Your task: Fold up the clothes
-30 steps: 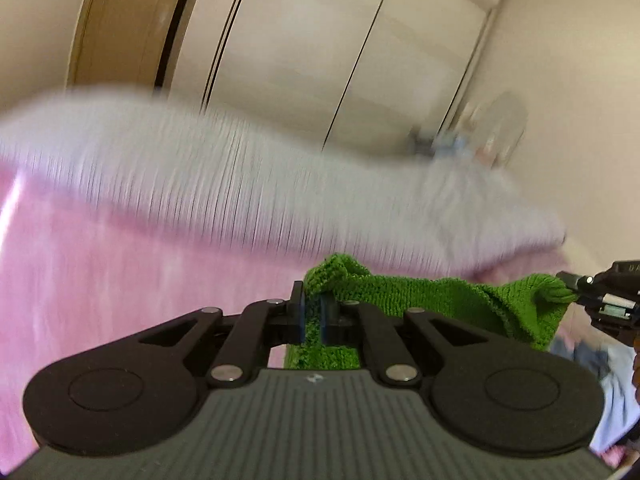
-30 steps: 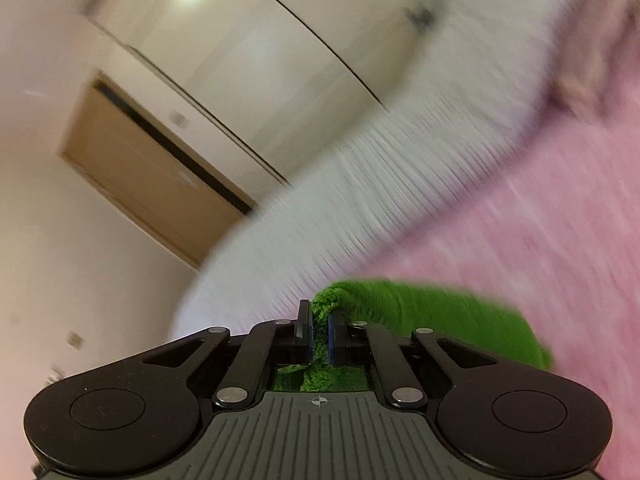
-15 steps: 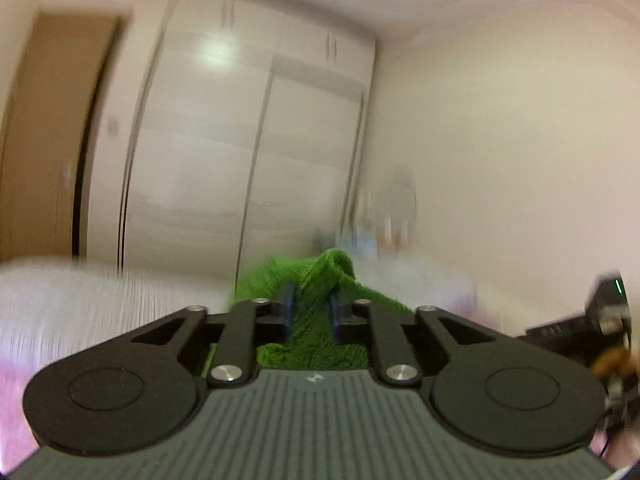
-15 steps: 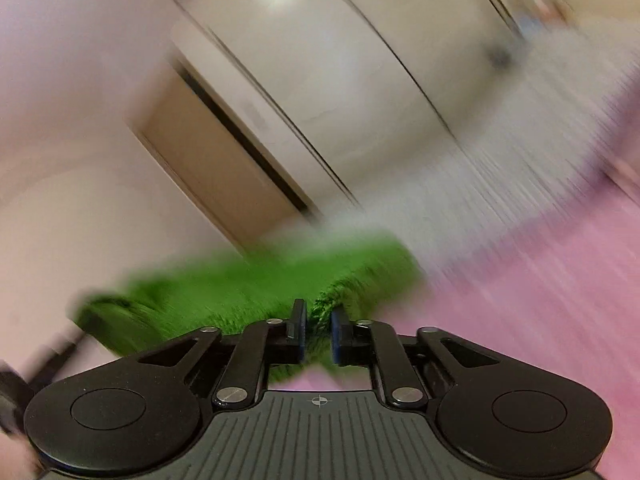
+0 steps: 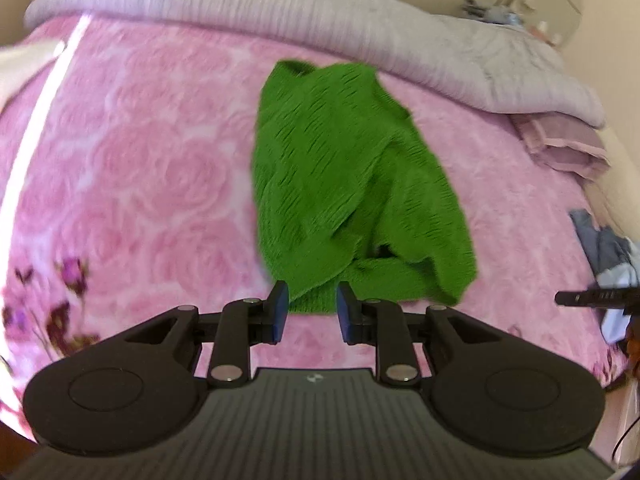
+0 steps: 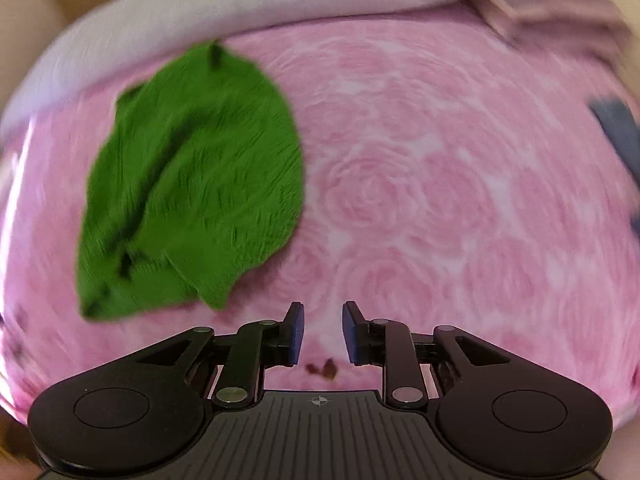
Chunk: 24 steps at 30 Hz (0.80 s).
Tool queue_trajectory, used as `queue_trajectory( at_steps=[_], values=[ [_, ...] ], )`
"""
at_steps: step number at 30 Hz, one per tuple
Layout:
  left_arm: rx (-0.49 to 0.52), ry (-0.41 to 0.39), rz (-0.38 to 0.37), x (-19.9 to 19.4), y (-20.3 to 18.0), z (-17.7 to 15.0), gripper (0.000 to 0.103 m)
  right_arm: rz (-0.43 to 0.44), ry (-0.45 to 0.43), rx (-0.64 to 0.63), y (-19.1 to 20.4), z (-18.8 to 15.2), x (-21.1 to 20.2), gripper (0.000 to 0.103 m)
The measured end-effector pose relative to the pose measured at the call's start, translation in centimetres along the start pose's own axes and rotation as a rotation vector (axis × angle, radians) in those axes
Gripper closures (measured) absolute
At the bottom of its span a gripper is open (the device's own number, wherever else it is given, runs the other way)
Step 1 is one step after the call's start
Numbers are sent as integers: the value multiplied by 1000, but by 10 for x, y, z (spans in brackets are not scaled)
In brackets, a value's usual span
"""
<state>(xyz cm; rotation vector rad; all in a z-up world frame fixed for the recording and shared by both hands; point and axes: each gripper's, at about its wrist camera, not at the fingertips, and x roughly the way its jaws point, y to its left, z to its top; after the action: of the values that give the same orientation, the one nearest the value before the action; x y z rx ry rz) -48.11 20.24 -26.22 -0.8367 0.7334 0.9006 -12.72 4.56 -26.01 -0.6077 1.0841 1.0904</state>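
Note:
A green knit garment (image 5: 344,184) lies crumpled on the pink rose-patterned bedspread (image 5: 140,168). My left gripper (image 5: 311,312) is open and empty, just in front of the garment's near edge. In the right wrist view the garment (image 6: 192,184) lies to the left on the bedspread (image 6: 440,184). My right gripper (image 6: 322,334) is open and empty over bare bedspread, to the right of the garment's near corner. The right gripper's tip (image 5: 596,298) shows at the far right of the left wrist view.
A grey ribbed quilt (image 5: 280,4) is bunched along the far side of the bed. A folded mauve cloth (image 5: 560,140) lies at the far right. A pile of blue-grey clothes (image 5: 604,244) sits at the right edge.
Both grippers held the green garment up in the air before. They have let go and opened, and the garment now lies on the bedspread. Both cameras now look down at the bed.

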Motion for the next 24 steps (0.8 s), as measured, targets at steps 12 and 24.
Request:
queue_trajectory(
  at_steps=[12,24],
  values=[
    [-123,19,21,54,24,-36,81,21,-160,-637,98,-50,80,68],
    [-169,16,18,87,18,-46,74,-9,-303,-740,137,-30,132,102]
  ],
)
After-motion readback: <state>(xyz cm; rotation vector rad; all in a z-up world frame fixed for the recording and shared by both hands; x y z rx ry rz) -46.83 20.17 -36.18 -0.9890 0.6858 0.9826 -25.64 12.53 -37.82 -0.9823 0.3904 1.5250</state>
